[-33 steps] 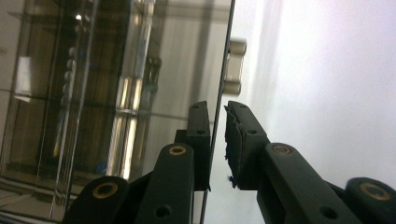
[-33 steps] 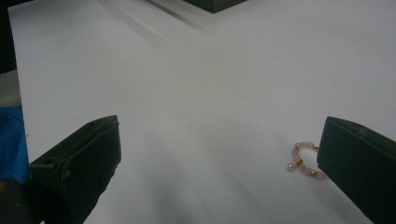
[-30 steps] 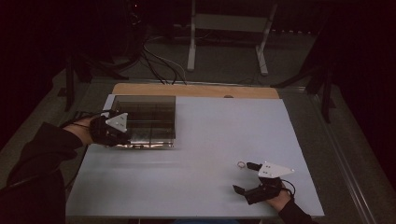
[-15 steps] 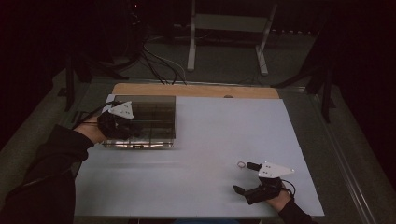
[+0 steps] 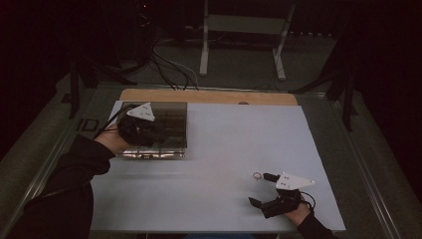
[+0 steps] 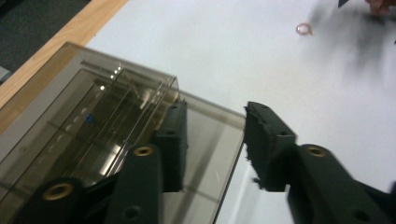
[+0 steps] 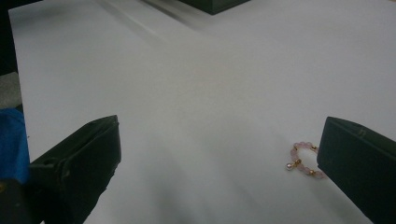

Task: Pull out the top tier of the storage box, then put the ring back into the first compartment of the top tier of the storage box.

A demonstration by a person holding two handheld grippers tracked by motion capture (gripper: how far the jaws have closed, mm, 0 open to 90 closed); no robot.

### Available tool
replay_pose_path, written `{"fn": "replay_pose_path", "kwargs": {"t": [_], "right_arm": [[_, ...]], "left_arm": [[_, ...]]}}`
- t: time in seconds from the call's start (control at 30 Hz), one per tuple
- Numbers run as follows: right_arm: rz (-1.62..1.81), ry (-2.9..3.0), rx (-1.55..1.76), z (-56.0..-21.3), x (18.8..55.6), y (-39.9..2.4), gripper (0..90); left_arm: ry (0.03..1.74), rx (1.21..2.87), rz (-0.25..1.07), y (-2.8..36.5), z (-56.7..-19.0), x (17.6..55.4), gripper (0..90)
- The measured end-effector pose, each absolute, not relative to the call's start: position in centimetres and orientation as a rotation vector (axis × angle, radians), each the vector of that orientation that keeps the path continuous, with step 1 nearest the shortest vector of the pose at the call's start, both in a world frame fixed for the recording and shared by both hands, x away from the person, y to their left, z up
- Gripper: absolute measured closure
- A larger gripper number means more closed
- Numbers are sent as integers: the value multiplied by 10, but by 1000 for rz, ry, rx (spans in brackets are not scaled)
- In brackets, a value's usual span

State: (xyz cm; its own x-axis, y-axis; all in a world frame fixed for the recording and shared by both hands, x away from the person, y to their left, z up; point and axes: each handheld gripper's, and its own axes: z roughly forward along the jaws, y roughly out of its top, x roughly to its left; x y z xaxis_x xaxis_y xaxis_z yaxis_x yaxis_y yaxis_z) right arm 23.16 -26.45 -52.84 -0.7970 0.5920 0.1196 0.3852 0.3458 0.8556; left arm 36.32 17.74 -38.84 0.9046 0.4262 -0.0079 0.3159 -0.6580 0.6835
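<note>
The left tool (image 5: 149,130) sits over the smoky clear plastic box (image 5: 169,117) at the far left of the tabletop (image 5: 224,149); its jaws have just been opening and now stand apart, one pad over the lid and the other hanging past the box's near corner, so the corner lies between them with nothing pressed. In the left gripper view the box (image 6: 93,126) shows dividers under its closed lid. The right tool (image 5: 266,191) rests low at the near right edge, jaws spread wide and holding nothing, and a small pink bead ring (image 7: 304,158) lies on the white surface just beside the inside of one jaw. From above the same ring (image 5: 257,175) lies well apart from the box. The risks, as I judge them: the lid is smooth and the box light, so a pad catching its corner may slide the whole box instead of lifting the lid; and the ring is tiny and flat, so closing the right jaws off-centre could flick it away or pinch only air.
</note>
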Motion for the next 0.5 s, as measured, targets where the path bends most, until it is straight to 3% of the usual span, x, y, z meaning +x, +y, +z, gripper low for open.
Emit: {"fn": "replay_pose_path", "kwargs": {"t": [0.13, 0.3, 0.43, 0.5], "right_arm": [[1432, 2396, 884, -528, 231, -264, 0], [1435, 2395, 885, -528, 231, -265, 0], [1433, 2394, 881, -528, 231, -265, 0], [1436, 2393, 884, -528, 231, -265, 0]], "left_arm": [[528, 2320, 190, 172, -387, 363, 492], [517, 2268, 145, 152, -384, 360, 218], [509, 2235, 123, 130, -380, 358, 103], [513, 2225, 130, 122, -378, 357, 92]]}}
